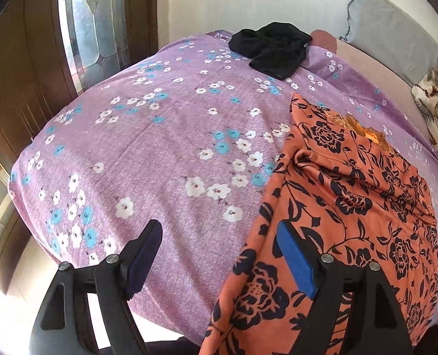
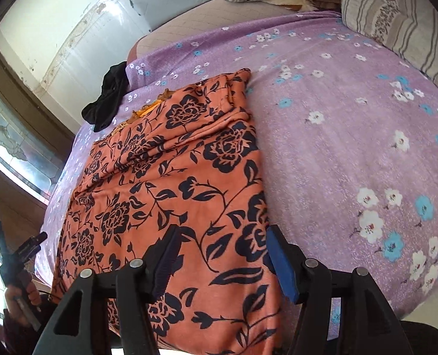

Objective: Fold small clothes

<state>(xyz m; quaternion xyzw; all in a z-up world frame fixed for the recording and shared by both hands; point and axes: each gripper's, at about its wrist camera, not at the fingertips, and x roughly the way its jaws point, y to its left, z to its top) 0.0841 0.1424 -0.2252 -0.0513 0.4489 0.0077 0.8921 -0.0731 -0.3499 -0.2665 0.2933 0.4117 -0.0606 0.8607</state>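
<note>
Orange cloth with black flower print (image 2: 171, 195) lies folded on the purple flowered bedsheet (image 2: 352, 148), centre-left of frame; left gripper (image 1: 219, 254) and right gripper (image 2: 221, 254) both gape wide, holding nothing.

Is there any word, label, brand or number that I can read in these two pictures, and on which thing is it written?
None can be read.
A small tag on the black garment: too small to read.
A pale mark on the left tool, seen from the right wrist view: too blurred to read.
The orange floral garment and the purple bedsheet carry only flower patterns.
</note>
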